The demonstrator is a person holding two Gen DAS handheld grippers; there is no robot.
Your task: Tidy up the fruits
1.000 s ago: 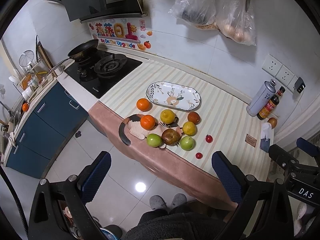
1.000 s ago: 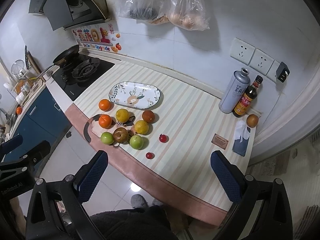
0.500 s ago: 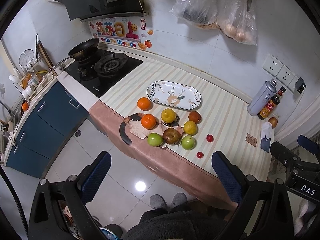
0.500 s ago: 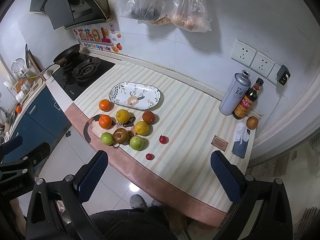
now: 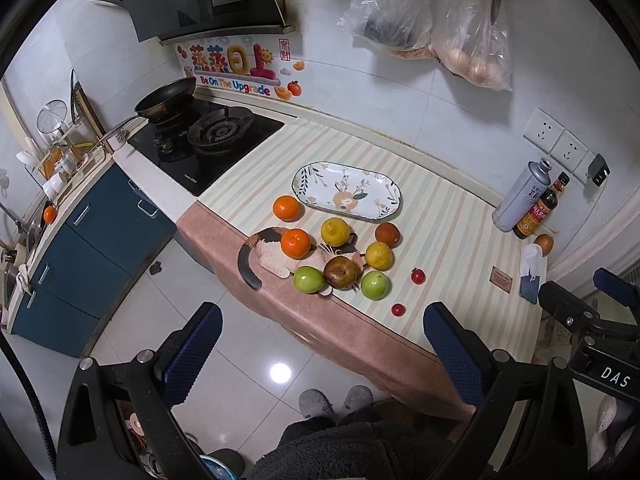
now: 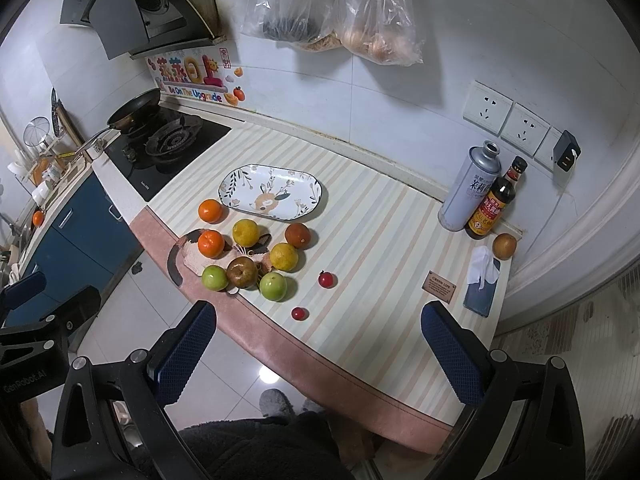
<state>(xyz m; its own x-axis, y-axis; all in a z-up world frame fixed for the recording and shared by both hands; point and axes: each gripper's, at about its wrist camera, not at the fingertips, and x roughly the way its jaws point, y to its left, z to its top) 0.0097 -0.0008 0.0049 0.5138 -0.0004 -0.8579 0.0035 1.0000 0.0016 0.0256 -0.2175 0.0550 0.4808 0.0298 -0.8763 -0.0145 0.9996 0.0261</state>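
Note:
Several fruits lie on the striped counter near its front edge: two oranges (image 5: 295,243), two yellow citrus (image 5: 335,231), two green apples (image 5: 308,279), a brown pear (image 5: 340,272), a dark orange fruit (image 5: 387,234) and two small red fruits (image 5: 417,275). An empty oval patterned plate (image 5: 346,196) sits behind them; it also shows in the right wrist view (image 6: 270,197). My left gripper (image 5: 322,354) and right gripper (image 6: 318,350) are both open, empty, held high over the floor in front of the counter.
A cat-shaped mat (image 5: 276,258) lies under some fruits. A spray can (image 6: 469,187), sauce bottle (image 6: 494,204), brown fruit (image 6: 504,245), phone with tissue (image 6: 480,286) stand at the right. A gas hob with pan (image 5: 200,132) is at the left. Bags hang on the wall.
Both grippers have drifted slightly; the views shifted a little. Nothing on the counter moved.

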